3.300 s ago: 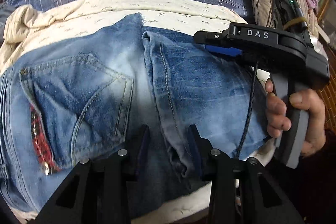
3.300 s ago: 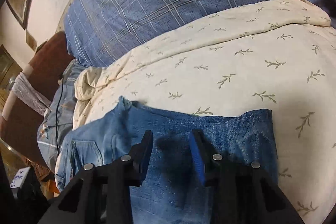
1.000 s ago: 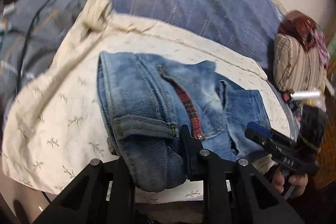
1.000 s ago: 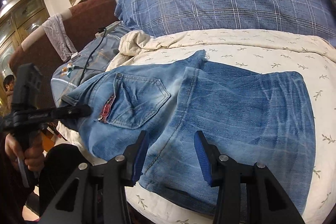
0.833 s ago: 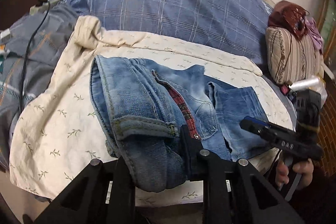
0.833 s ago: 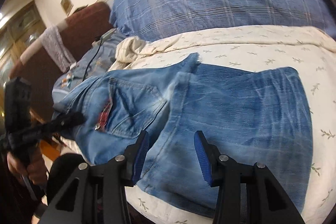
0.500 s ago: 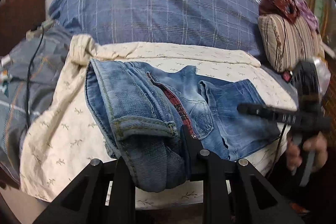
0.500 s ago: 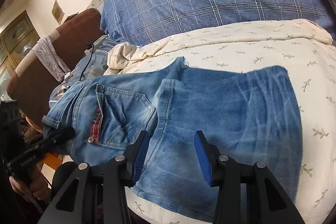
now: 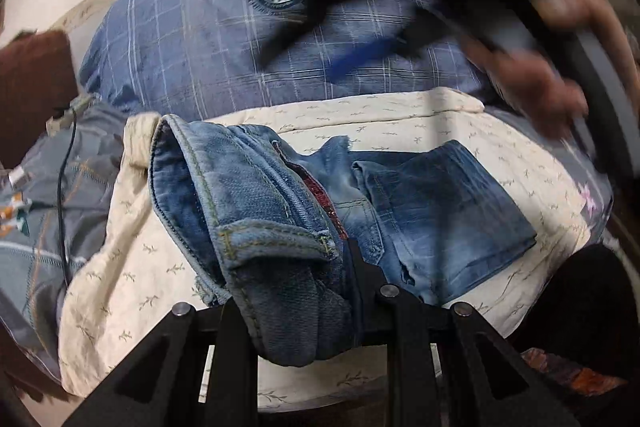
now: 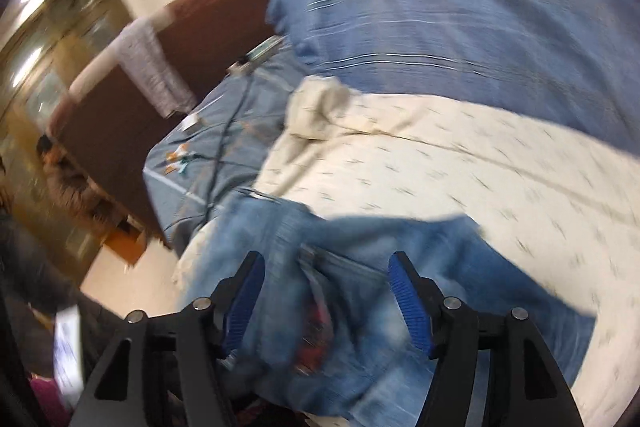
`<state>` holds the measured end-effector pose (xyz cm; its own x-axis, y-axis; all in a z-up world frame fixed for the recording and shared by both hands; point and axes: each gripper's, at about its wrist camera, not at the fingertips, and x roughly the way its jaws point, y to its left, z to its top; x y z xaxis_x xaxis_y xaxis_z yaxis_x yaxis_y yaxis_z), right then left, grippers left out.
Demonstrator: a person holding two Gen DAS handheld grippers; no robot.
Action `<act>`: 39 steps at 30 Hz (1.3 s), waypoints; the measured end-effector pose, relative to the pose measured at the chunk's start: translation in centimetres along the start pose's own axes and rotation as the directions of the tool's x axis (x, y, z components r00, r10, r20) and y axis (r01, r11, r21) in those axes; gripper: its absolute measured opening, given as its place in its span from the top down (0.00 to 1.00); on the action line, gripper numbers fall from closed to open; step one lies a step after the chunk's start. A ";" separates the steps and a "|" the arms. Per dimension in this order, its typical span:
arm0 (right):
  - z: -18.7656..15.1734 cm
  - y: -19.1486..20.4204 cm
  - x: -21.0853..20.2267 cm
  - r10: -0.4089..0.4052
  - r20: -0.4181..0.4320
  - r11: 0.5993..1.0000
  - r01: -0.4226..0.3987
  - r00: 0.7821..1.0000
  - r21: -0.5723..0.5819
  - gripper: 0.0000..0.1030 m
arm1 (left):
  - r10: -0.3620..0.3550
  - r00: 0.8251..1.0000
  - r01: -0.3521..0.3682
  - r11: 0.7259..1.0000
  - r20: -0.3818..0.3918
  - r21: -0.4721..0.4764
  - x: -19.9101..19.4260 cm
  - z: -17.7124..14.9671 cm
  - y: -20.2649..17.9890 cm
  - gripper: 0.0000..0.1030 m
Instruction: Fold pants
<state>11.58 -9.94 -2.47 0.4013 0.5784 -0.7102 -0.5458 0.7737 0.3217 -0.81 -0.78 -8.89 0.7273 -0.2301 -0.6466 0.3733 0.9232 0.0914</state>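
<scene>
Blue jeans (image 9: 420, 211) lie folded on a cream leaf-print sheet (image 9: 400, 115). My left gripper (image 9: 296, 279) is shut on the bunched waistband end (image 9: 276, 235), held a little above the sheet; denim hides its left finger. In the same view my right gripper (image 9: 304, 61) passes blurred across the top, a hand (image 9: 536, 67) on its handle. In the right wrist view, the right gripper (image 10: 326, 263) hovers over the pocket side of the jeans (image 10: 460, 267). Its jaws are opening and its blue pads (image 10: 404, 291) touch nothing.
A large blue plaid pillow (image 9: 192, 51) fills the back of the bed. Grey bedding with a black cable (image 9: 60, 167) lies to the left. A brown headboard (image 10: 160, 87) with a cloth draped over it stands beyond that. The bed's near edge runs just below the jeans.
My right gripper has lifted off the jeans, swung up and leftward across them, and spread its jaws wider. The left gripper keeps its hold on the waistband and has shifted and rolled slightly.
</scene>
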 end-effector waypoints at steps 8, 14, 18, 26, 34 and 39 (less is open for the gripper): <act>2.0 7.8 2.3 -0.056 -0.077 0.969 0.035 0.995 -0.243 0.34 | 0.018 1.000 -0.020 0.997 0.020 0.078 -0.3 -0.2 -1.7 0.78; 1.4 8.8 4.4 -0.188 -0.115 0.939 0.144 0.975 -0.311 0.34 | 0.010 0.999 -0.014 0.993 0.037 0.120 -0.7 -0.4 -2.8 0.78; 1.0 7.7 5.2 -0.248 -0.118 0.928 0.201 0.961 -0.314 0.38 | 0.003 0.999 -0.009 0.990 0.042 0.141 -0.8 -0.3 -3.4 0.78; 0.1 5.9 3.1 -0.368 -0.016 0.886 0.345 0.930 -0.308 0.81 | -0.005 0.999 -0.002 0.987 0.046 0.161 -1.0 0.1 -4.1 0.78; -2.1 1.9 -1.8 -0.343 0.105 0.924 0.355 0.934 -0.140 0.84 | -0.035 0.998 0.020 0.968 0.053 0.250 -1.4 1.0 -7.1 0.80; -3.8 -2.3 -5.1 -0.307 0.148 0.950 0.312 0.940 -0.012 0.84 | -0.097 0.994 0.072 0.940 0.059 0.332 -1.4 2.0 -10.5 0.86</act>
<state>8.00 -15.67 -1.98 0.6537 0.3447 -0.6737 -0.4021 0.9124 0.0766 -4.59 -10.75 -7.46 0.7205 -0.3364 -0.6064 0.5947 0.7494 0.2909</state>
